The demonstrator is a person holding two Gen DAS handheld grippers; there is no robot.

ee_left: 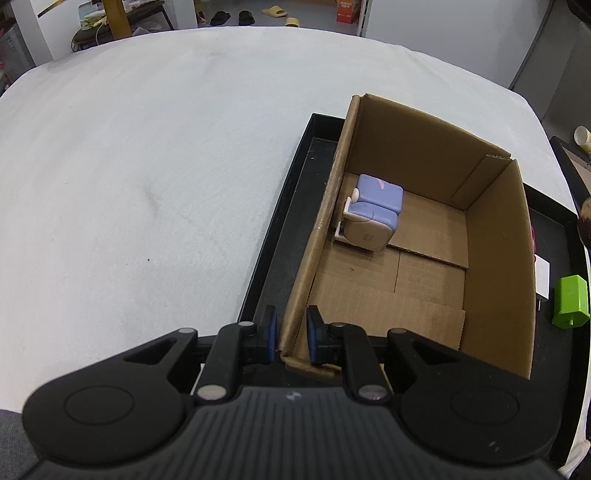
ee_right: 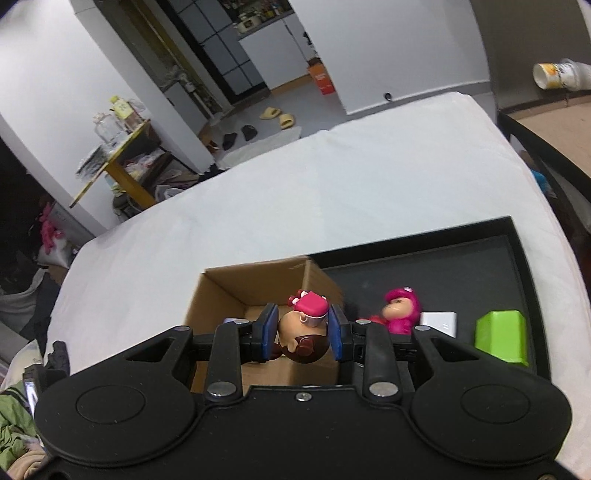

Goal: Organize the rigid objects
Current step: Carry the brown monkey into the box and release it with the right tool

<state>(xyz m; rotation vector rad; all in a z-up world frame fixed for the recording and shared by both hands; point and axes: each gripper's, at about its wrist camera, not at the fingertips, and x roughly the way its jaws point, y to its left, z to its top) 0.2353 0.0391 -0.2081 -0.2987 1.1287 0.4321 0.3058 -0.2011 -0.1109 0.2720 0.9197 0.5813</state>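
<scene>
Right gripper [ee_right: 303, 332] clamps the doll [ee_right: 301, 332] just above the box [ee_right: 255, 286]; left gripper [ee_left: 291, 334], narrow, straddles the box's near-left wall.

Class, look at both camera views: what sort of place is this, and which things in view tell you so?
Probably a lived-in home, with a work table set up in a room. Slippers lie on the floor, kitchen shelves show through a doorway, and a cluttered yellow side table stands by the wall.

A white-covered table [ee_left: 129, 166] fills the frame, with a black tray [ee_left: 280, 236] lying at its right.
</scene>
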